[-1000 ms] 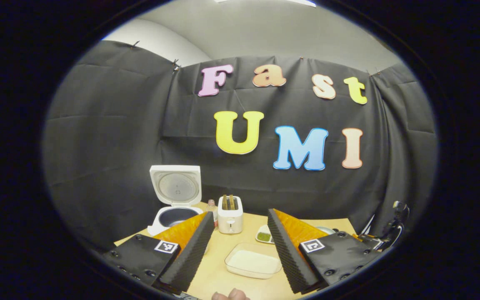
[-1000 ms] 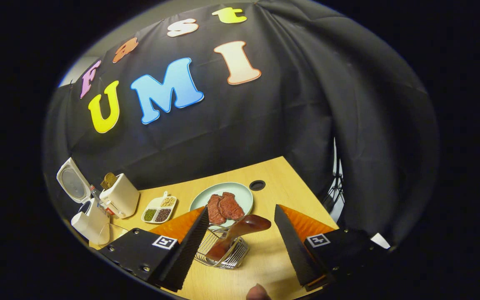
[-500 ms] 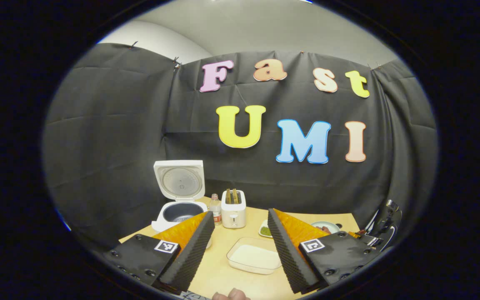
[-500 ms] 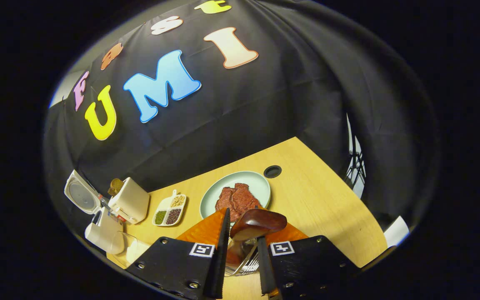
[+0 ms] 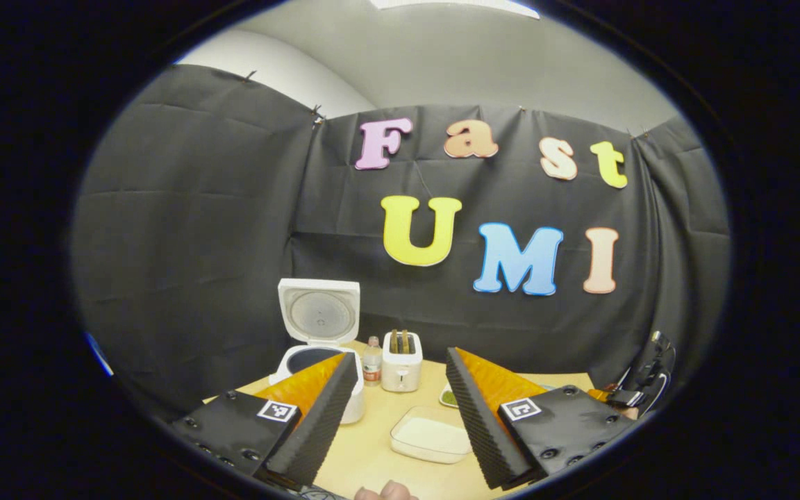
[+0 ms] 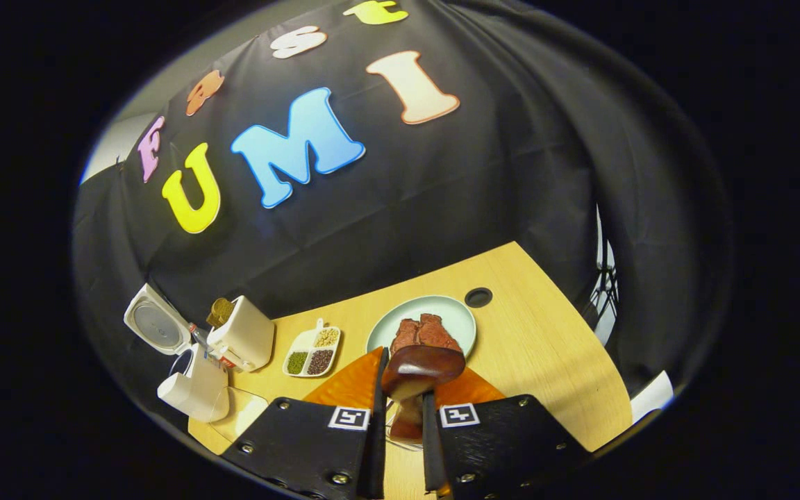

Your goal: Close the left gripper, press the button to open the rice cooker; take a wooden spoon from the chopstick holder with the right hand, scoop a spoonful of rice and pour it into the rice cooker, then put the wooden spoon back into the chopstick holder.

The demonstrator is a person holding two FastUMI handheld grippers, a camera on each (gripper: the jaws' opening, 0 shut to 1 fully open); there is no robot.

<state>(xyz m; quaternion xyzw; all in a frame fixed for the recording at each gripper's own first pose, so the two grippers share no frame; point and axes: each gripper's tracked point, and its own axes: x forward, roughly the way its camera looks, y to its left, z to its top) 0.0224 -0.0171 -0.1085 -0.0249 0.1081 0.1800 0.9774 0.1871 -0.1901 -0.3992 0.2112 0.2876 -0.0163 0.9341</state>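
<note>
Between the right tongs [image 6: 400,389], clamped, the wooden spoon [image 6: 419,368]; left tongs [image 5: 400,389] wide apart, holding nothing.

The left gripper view looks level across the table [image 5: 372,458] at the rice cooker [image 5: 317,333]; the right gripper view looks down from its right end, sharing the cooker [image 6: 185,375].

Since 1 s ago my right gripper [image 6: 400,396] went from wide apart to clamped on the wooden spoon [image 6: 417,371] handle; fingers now narrower than at 0.5 s. Chopstick holder [image 6: 394,436], prev. in full sight betw. fingers, now mostly hidden behind them. Left gripper view: rice cooker [image 5: 317,333] has drifted right and now sits partly behind my left finger.
</note>
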